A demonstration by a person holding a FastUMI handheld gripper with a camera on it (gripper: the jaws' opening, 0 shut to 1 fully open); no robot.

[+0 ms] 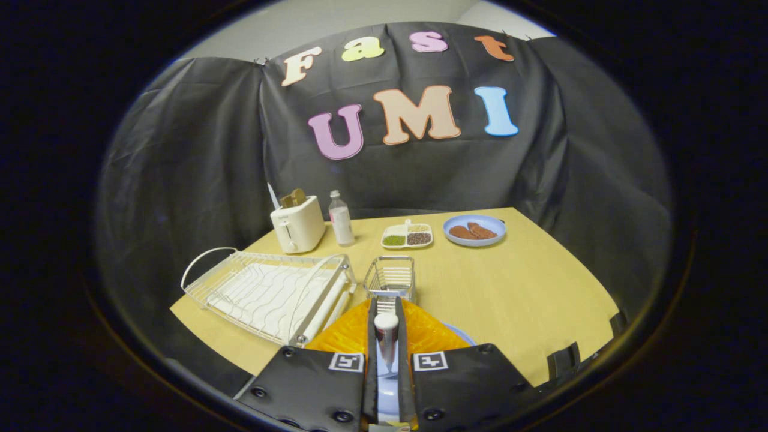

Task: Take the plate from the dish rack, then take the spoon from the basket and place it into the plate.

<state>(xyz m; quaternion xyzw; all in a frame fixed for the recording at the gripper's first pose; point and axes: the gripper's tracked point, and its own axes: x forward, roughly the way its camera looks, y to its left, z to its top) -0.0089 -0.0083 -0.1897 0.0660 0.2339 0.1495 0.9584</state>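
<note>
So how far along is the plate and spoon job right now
Done: the white wire dish rack holds no plate, and an orange plate lies on the wooden table under the fingers. In hand: the hand-held gripper is shut on a silver metal spoon, just in front of the small wire basket and above the plate. Left: set the spoon down in the plate and let go.

The orange ribbed plate [429,333] is largely hidden by the gripper [387,324], and the grey-handled spoon's [386,336] bowl is concealed.

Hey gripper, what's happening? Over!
Gripper shut on spoon. Hovering over orange plate, near basket. Nothing in the way.
</note>
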